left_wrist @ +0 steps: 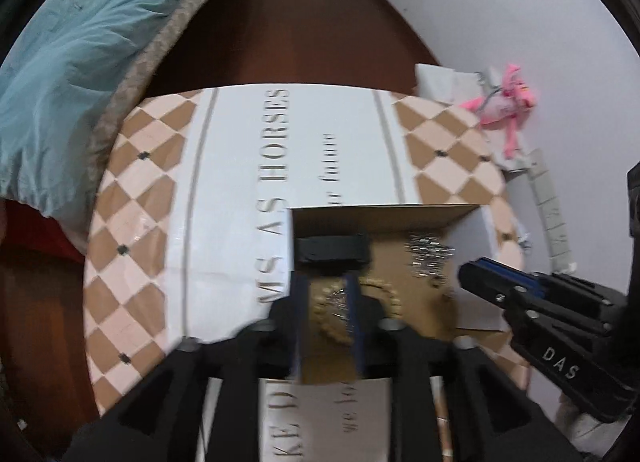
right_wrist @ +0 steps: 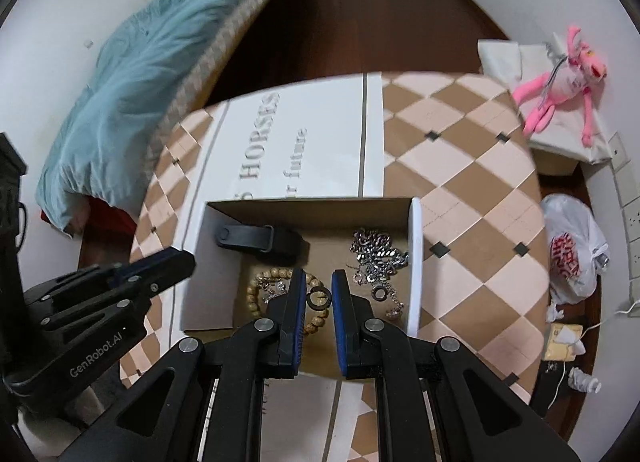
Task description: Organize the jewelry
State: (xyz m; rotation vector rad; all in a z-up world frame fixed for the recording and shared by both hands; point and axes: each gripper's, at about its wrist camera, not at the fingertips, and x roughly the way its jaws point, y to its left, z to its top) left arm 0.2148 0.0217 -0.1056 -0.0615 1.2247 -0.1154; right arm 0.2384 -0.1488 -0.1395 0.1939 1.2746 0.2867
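Note:
An open cardboard box (right_wrist: 416, 262) lies on the checkered table and holds the jewelry. Inside are a wooden bead bracelet (right_wrist: 256, 288), a silver chain heap (right_wrist: 378, 250), a black watch band (right_wrist: 260, 240), a small ring (right_wrist: 379, 293) and a dark ring (right_wrist: 319, 298). My right gripper (right_wrist: 319, 294) is partly open over the box, its jaws on either side of the dark ring. My left gripper (left_wrist: 326, 294) is open above the bead bracelet (left_wrist: 384, 290) and small silver pieces. In the left wrist view the box (left_wrist: 468, 218) holds the chain heap (left_wrist: 428, 254).
The table (right_wrist: 460, 166) has a white printed middle panel. A bed with a teal blanket (right_wrist: 132, 74) stands at the left. A pink plush toy (right_wrist: 560, 90) lies on a white bag at the right. A plastic bag (right_wrist: 572, 246) sits on the floor.

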